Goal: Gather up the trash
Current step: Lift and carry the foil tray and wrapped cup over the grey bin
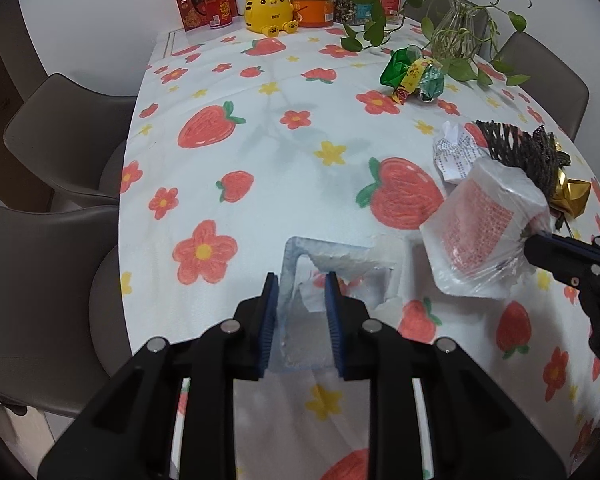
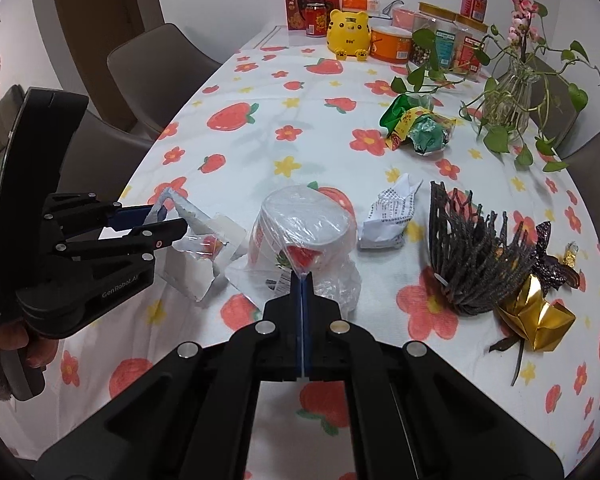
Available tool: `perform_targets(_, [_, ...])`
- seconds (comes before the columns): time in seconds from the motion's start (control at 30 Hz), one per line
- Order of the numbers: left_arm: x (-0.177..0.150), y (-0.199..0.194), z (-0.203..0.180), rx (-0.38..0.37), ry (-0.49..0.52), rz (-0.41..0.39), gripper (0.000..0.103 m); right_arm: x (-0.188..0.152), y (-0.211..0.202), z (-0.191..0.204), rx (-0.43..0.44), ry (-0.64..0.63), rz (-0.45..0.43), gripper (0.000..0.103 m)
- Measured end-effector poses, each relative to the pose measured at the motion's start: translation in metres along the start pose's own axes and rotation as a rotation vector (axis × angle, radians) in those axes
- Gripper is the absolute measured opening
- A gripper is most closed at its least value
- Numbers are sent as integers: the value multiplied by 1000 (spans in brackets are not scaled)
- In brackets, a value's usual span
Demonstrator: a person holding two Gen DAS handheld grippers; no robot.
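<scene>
Trash is held in both grippers above the strawberry-print tablecloth (image 1: 260,160): a torn clear plastic tray (image 1: 340,276) is clamped between the narrowly set jaws of the left gripper (image 1: 302,324), and a plastic-wrapped paper cup (image 2: 304,236) is pinched by its film in the fully closed right gripper (image 2: 302,280). A crumpled receipt (image 2: 388,216) lies just beside the cup.

The right gripper (image 2: 302,280) pinched the plastic wrap of a white bowl (image 2: 304,232); at nine o'clock the left gripper (image 2: 168,222) gripped what looked like a clear torn package (image 2: 204,256).
</scene>
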State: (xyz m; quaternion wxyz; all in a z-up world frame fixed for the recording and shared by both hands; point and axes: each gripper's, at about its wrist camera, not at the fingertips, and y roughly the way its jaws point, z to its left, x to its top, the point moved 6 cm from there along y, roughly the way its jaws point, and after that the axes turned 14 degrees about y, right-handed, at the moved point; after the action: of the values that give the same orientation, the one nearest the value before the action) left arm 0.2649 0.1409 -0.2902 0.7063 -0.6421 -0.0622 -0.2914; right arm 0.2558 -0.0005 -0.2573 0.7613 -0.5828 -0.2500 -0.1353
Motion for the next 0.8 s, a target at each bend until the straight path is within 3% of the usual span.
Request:
perform_targets(0.4, [-5, -48, -66, -44, 83, -50, 24, -42, -71, -50, -54, 78, -53, 0])
perform_targets(0.8, [1, -95, -227, -156, 302, -111, 24, -119, -164, -160, -186, 258, -124, 0])
